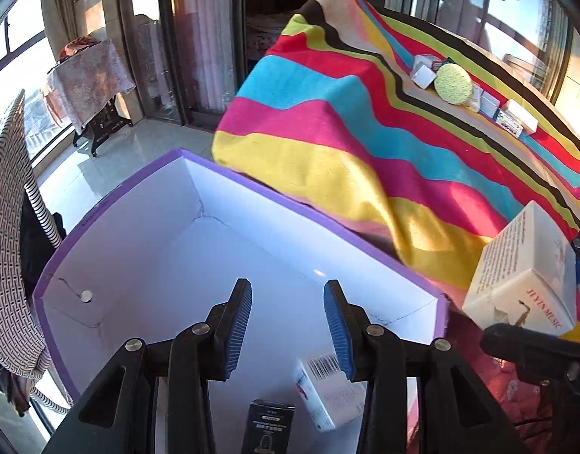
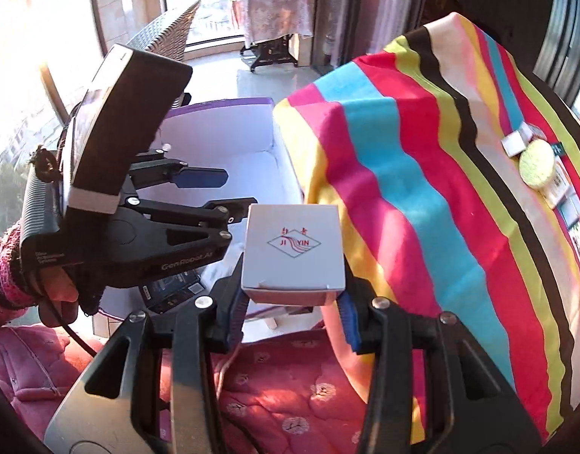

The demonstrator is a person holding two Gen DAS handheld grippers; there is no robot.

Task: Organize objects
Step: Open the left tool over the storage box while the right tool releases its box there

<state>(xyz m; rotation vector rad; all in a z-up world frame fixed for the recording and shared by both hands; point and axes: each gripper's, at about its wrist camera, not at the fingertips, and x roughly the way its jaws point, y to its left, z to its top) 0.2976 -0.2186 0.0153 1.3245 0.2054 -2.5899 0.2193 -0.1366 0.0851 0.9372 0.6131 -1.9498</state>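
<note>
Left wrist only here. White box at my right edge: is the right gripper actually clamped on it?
Observer: Yes. The right gripper is shut on the white box, one pad on each side.
Operator: Which face points at that camera?
Observer: A plain one with a red and blue diamond logo.
Operator: What's holding my gripper?
Observer: A hand in a pink knitted sleeve grips the left gripper by its handle.

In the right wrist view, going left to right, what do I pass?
Left hand-held gripper → purple-edged box → white JI YIN box held in the right hand-held gripper → striped blanket → round yellow sponge.
</note>
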